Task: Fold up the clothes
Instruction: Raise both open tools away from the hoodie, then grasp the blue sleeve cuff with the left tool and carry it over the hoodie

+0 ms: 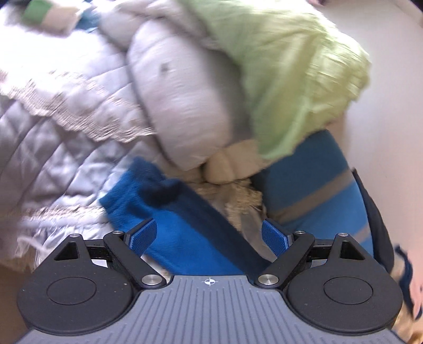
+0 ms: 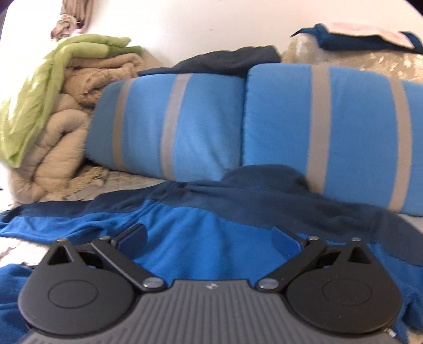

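Two blue pillows with grey stripes (image 2: 169, 124) (image 2: 330, 132) lie side by side against a white wall (image 2: 211, 23). To their left a rolled beige comforter (image 2: 60, 137) carries a green cloth (image 2: 29, 105) — draped over its top. Beneath lies a quilted grey bedspread (image 1: 53, 148) — lace-trimmed, blurred.

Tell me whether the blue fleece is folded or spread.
Spread, rumpled: the blue fleece lies loosely across the bed under the right tongs, its dark part trailing sideways.
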{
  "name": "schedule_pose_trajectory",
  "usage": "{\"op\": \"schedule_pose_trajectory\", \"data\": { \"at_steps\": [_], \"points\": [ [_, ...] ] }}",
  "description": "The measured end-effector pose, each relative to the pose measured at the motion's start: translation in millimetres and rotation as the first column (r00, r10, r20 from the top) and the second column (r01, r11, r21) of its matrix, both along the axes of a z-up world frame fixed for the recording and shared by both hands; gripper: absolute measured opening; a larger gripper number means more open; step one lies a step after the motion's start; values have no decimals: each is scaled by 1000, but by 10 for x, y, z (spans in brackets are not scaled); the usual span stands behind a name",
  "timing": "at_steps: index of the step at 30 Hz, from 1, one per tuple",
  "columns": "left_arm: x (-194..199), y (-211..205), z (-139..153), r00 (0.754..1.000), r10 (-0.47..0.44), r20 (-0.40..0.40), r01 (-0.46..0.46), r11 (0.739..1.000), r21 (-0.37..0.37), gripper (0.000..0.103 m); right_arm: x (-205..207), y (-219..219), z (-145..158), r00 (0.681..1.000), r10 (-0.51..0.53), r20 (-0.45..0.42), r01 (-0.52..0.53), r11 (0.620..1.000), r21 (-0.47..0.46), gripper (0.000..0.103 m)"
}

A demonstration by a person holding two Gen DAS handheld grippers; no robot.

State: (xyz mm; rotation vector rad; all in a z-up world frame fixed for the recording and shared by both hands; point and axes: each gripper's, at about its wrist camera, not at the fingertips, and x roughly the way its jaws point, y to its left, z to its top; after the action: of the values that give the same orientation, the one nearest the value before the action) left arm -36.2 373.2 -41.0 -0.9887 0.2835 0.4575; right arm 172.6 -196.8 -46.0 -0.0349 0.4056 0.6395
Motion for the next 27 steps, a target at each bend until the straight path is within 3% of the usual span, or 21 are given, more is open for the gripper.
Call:
{"op": "schedule_pose_trajectory", "data": {
  "at_steps": [4,9,11,12,14,18,20,22,23,27],
  "points": [
    [-93,142,-329,997,73,37,-67,990,-122,87,43,-77,-22,999,-17,-41,18,999,30,103],
    [-213,293,-761,980,173,96,-140,948,-285,86,99,-97,-54,996,-36,-78,39,999,38,103],
    [-239,341,-875,973,201,115,-154,933,-325,77,127,-92,-74,994,-44,-96,47,998,30,103],
    [-247,363,-921,969,212,123,-160,926,-341,66,137,-90,-83,994,-48,-101,51,998,27,103],
    [-264,405,-1012,962,236,138,-170,913,-372,61,153,-87,-99,992,-56,-109,59,998,20,103],
    [-277,459,-1143,951,270,153,-187,891,-414,55,174,-82,-122,991,-71,-117,73,997,9,103],
    [-274,487,-1186,950,280,138,-197,882,-427,44,175,-82,-128,990,-75,-119,76,997,3,103],
    [-261,527,-1224,955,278,105,-207,876,-436,25,174,-72,-136,990,-79,-119,79,997,-6,103],
    [-261,545,-1239,956,275,100,-205,872,-444,25,172,-62,-140,990,-79,-116,78,997,-14,103],
    [-254,547,-1146,962,257,90,-202,896,-396,21,137,-13,-153,993,-68,-93,64,997,-48,103]
  ]
}}
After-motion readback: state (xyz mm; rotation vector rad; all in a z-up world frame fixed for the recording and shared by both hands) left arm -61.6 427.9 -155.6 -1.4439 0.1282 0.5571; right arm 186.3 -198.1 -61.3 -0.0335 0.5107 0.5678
